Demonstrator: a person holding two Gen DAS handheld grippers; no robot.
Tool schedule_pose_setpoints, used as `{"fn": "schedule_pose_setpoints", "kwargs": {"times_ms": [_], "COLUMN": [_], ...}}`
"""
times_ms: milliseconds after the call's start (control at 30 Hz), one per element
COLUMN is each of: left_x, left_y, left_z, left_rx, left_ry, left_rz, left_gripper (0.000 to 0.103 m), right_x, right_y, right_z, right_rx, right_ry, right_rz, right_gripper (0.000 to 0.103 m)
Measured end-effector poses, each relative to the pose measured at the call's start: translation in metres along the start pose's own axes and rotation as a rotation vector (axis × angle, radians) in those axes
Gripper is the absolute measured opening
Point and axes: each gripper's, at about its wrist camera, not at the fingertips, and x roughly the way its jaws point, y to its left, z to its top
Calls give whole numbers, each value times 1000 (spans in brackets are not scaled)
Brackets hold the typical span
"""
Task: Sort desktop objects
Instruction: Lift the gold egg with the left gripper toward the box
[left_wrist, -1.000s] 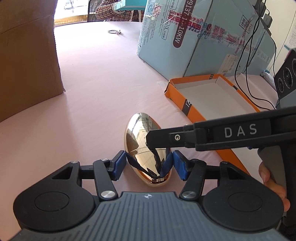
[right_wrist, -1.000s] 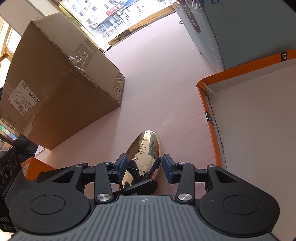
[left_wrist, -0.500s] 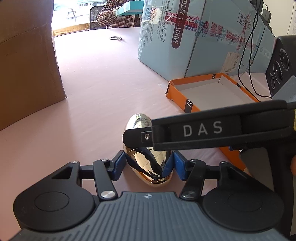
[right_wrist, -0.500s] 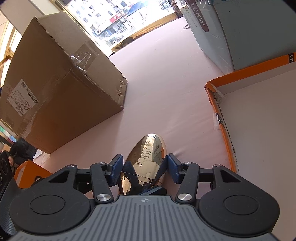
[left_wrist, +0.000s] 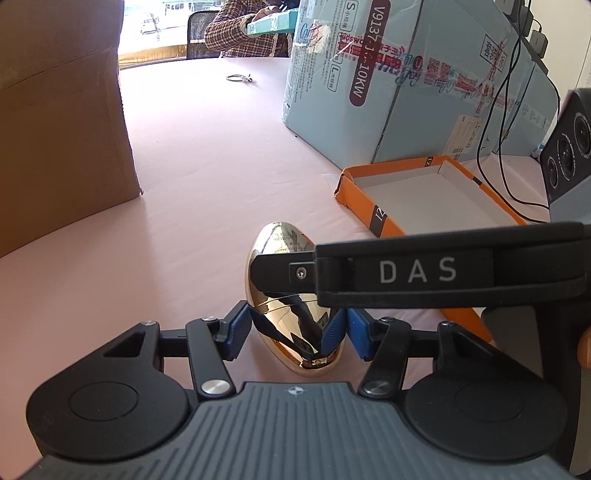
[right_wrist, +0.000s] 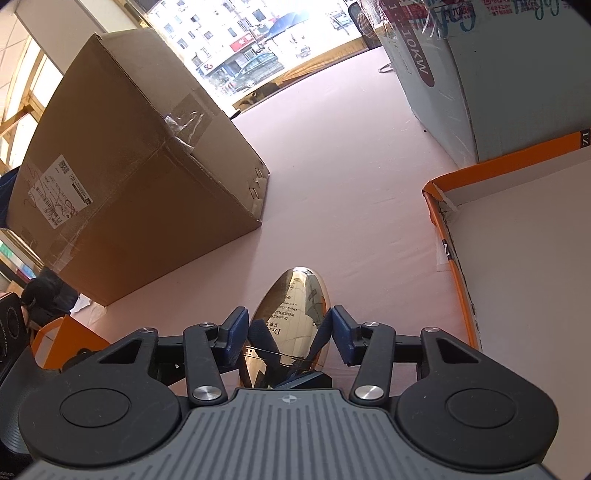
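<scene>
While the gold egg-shaped case (left_wrist: 291, 314) lies flat on the pink counter (left_wrist: 207, 177), left gripper (left_wrist: 295, 328) and right gripper (right_wrist: 286, 334) each straddle it, fingers (right_wrist: 232, 332) narrowly spread beside its flanks, contact uncertain. Its long axis runs away from both cameras, beside the orange tray (left_wrist: 373, 218).

**Pink table by a bright window**

A pale pink table (left_wrist: 207, 177) fills the middle of both views. A brown carton (right_wrist: 122, 177) stands at the left, a light blue carton (left_wrist: 399, 81) at the upper right. At the top of the right wrist view a window (right_wrist: 258, 48) shows a sunlit street with parked cars and buildings. A seated person (left_wrist: 251, 33) appears at the top centre of the left wrist view. Black cables (left_wrist: 495, 122) hang at the right against a white wall (left_wrist: 569, 33).
</scene>
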Motion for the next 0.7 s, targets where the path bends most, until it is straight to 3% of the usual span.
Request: {"fn": "schedule_pose_setpoints", "kwargs": {"times_ms": [367,500,700], "left_x": [-64,-98,-166], "left_y": [-17,-10,9], "left_z": [-5,-11,-23], "left_rx": [30,18,-27], "left_ry": [-93,-104,-181], "left_rz": [91,111,147], "left_gripper": [52,52,52], "right_x": [-39,-53,-71], "right_y": [41,72,135], "right_z": [-6,-18,-26], "right_rx": [-70,-119,-184], "right_ry": [-66,-86,-106], "right_rz": [99,126,170], "right_gripper": [44,44,43]}}
